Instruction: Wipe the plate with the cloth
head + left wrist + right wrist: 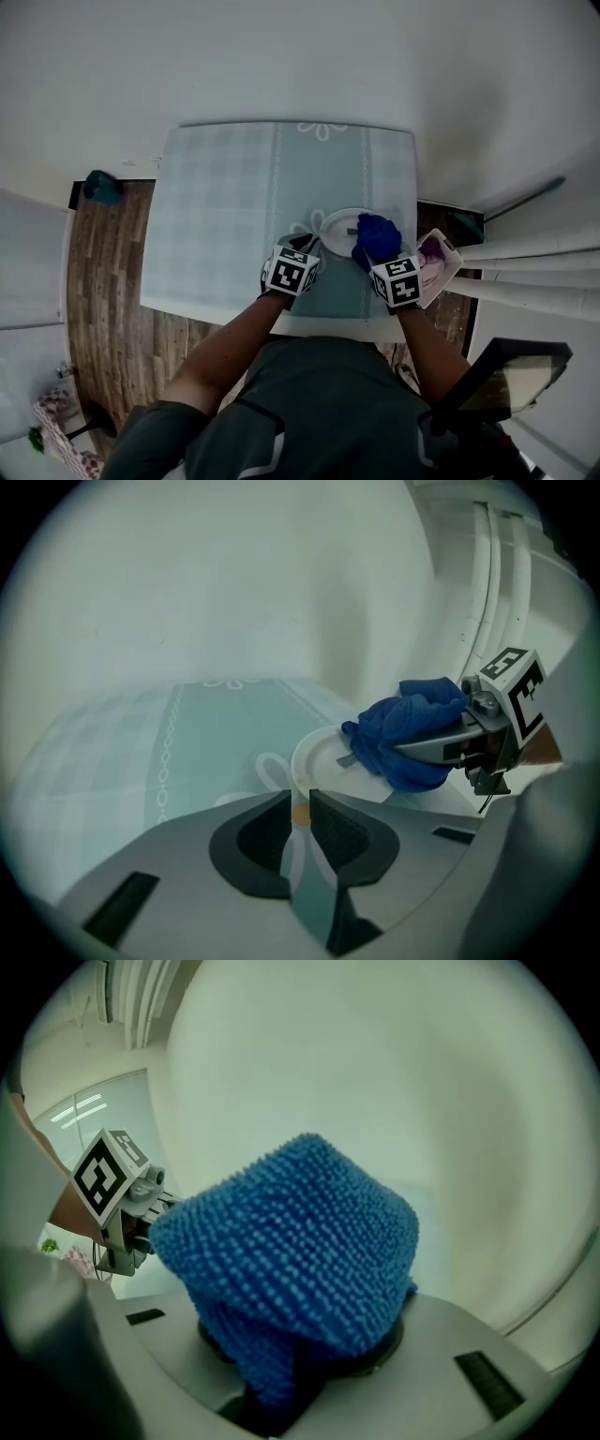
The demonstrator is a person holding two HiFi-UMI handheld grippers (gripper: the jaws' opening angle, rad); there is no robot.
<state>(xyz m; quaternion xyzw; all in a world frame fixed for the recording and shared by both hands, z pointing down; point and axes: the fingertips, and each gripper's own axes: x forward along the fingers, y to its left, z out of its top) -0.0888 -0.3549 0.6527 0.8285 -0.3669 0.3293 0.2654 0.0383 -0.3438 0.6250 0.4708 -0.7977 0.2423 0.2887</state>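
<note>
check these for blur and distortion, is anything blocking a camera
Head view: strong fisheye, the table edges bow, light is dim and flat. Left gripper view: dark vignette at the corners, the plate slightly soft. Right gripper view: the blue cloth sits right before the lens and blocks the middle; behind it is a pale blur.

I see the cloth (300,1260) as nubby blue pile, rough and matt. The plate (323,759) looks smooth white; wood-grain floor (103,281) at nine o'clock.
</note>
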